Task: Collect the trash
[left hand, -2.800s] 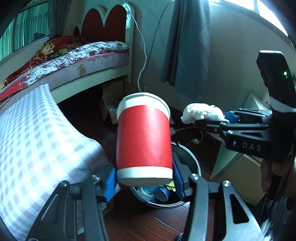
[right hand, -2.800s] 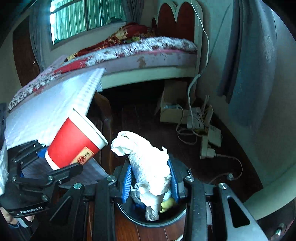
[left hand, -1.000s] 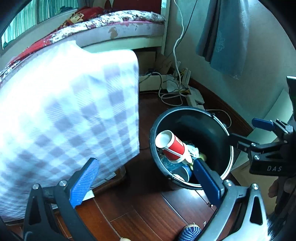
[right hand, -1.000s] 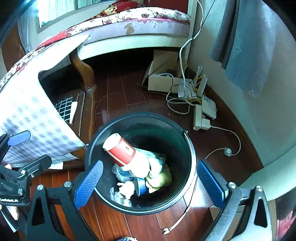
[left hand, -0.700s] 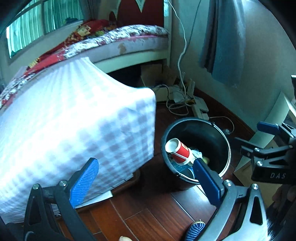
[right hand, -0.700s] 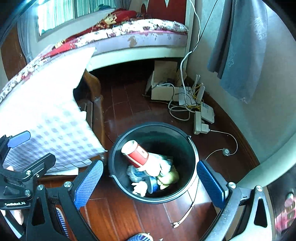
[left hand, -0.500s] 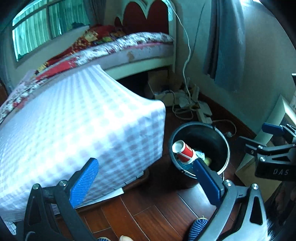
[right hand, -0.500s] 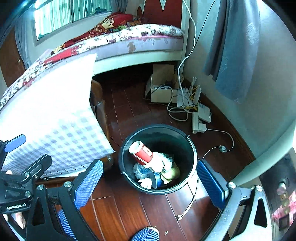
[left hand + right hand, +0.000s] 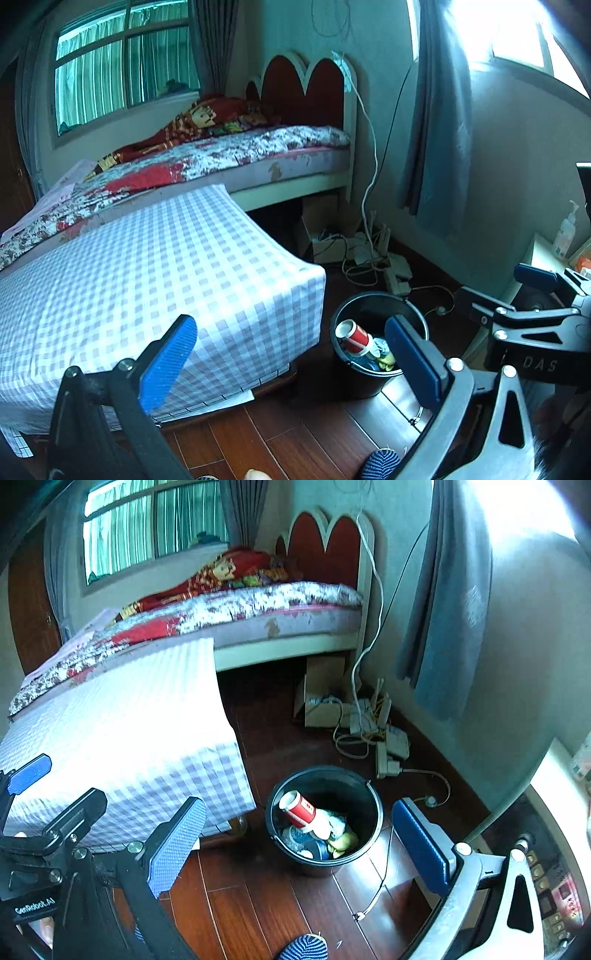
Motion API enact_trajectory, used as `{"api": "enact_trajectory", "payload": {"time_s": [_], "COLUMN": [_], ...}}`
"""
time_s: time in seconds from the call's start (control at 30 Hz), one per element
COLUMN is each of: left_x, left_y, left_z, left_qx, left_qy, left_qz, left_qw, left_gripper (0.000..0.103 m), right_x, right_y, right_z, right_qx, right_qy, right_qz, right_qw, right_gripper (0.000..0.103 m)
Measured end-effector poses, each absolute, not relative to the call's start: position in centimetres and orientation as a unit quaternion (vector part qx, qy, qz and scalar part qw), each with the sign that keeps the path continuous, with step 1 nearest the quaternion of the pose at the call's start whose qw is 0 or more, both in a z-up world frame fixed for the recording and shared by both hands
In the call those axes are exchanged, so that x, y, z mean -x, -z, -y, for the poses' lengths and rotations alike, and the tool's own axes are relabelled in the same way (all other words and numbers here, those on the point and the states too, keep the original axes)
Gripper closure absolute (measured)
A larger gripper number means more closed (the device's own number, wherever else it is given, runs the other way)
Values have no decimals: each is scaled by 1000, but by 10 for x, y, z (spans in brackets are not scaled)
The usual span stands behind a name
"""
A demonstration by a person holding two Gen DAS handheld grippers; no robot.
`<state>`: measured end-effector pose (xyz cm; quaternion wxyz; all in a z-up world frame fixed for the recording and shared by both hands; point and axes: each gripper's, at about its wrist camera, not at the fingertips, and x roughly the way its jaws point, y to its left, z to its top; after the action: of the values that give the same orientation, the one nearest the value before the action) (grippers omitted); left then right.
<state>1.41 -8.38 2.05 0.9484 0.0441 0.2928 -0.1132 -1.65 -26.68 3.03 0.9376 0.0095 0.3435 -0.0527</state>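
Observation:
A black bin (image 9: pixel 373 306) (image 9: pixel 373 812) stands on the wooden floor beside the covered table. Inside it lie a red paper cup (image 9: pixel 354 336) (image 9: pixel 298 809), crumpled white tissue (image 9: pixel 325 825) and other scraps. My left gripper (image 9: pixel 291 354) hangs open and empty well above the floor, with the bin behind its right finger. My right gripper (image 9: pixel 299 843) is open and empty too, high over the bin. In the left wrist view the right gripper (image 9: pixel 532 295) shows at the right edge; in the right wrist view the left gripper (image 9: pixel 40 786) shows at the left edge.
A table under a checked cloth (image 9: pixel 147 288) (image 9: pixel 122 738) fills the left. Behind it is a bed (image 9: pixel 221 158). Cables, power strips (image 9: pixel 373 731) and a cardboard box (image 9: pixel 325 694) lie by the wall under a grey curtain (image 9: pixel 439 122). A striped slipper toe (image 9: pixel 304 947) shows below.
The cup and tissue left the grippers and lie in the bin. Both grippers opened, then rose and pulled back, so the bin looks smaller and the bed has come into view.

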Motion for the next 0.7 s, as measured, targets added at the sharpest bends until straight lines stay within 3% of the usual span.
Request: {"api": "enact_trajectory", "payload": {"time_s": [0.7], "left_x": [-13], "left_y": [-26], "left_z": [83], "left_qx": [-40], "left_qy": [134], "left_qz": [-276], "left_qw": [951], "left_gripper": [1], "right_x": [21], "right_y": [-48], "right_z": [261], "right_qx": [4], "right_qy": [64], "right_qz": [-329], "right_qw": [942], "right_gripper": [1]}}
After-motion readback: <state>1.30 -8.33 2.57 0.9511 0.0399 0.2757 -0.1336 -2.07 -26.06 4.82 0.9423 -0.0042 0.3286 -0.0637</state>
